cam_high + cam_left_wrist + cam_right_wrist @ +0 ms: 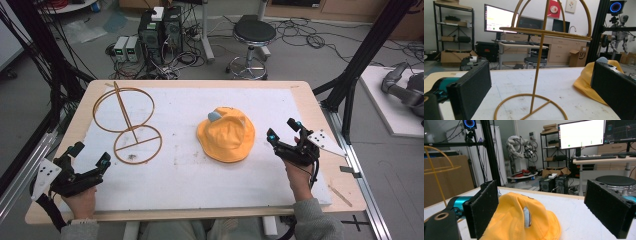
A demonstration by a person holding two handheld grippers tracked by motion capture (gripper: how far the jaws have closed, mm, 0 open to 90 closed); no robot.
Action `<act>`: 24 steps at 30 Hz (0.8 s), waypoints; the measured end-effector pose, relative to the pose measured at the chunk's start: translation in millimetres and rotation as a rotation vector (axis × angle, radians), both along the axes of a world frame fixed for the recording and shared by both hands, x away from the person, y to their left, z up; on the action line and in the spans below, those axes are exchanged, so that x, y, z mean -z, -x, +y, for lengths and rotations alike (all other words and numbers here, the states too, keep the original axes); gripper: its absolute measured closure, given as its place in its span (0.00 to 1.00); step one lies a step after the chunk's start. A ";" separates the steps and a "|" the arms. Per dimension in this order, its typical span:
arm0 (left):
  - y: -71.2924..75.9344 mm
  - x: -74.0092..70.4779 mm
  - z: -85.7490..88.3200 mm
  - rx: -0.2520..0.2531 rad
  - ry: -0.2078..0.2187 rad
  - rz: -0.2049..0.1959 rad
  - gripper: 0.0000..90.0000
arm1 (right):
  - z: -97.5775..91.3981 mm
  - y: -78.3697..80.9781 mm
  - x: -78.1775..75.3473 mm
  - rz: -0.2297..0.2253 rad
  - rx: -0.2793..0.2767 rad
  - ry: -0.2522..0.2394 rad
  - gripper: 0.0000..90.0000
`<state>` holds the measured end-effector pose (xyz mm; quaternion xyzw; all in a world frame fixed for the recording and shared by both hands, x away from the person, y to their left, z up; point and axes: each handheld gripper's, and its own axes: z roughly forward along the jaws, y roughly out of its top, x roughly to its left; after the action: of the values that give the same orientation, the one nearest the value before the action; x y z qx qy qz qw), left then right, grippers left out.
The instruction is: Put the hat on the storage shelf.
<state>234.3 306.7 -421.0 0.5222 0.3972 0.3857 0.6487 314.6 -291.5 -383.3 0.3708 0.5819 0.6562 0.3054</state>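
Both claws, left (91,154) and right (283,130), stand open on the bench (310,100); the right nears the yellow hat (226,135), likely bound for the wire hat stand (127,122).

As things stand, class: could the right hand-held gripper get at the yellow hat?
Probably yes. The right hand-held gripper is open beside the yellow hat, with bare white mat between them and nothing in the way.

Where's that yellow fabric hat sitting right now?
In the high view the yellow fabric hat lies flat on the white table cover, right of centre, between the gold wire hat stand and the right gripper.
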 end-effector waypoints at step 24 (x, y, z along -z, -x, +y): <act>17.9 1.3 18.3 -0.047 0.004 -0.001 0.04 | 46.5 -33.8 15.3 0.067 -0.082 0.131 0.13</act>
<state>216.4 325.0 -422.2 0.5112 0.4098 0.4002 0.6408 348.3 -244.9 -398.6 0.3478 0.6479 0.6160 0.2824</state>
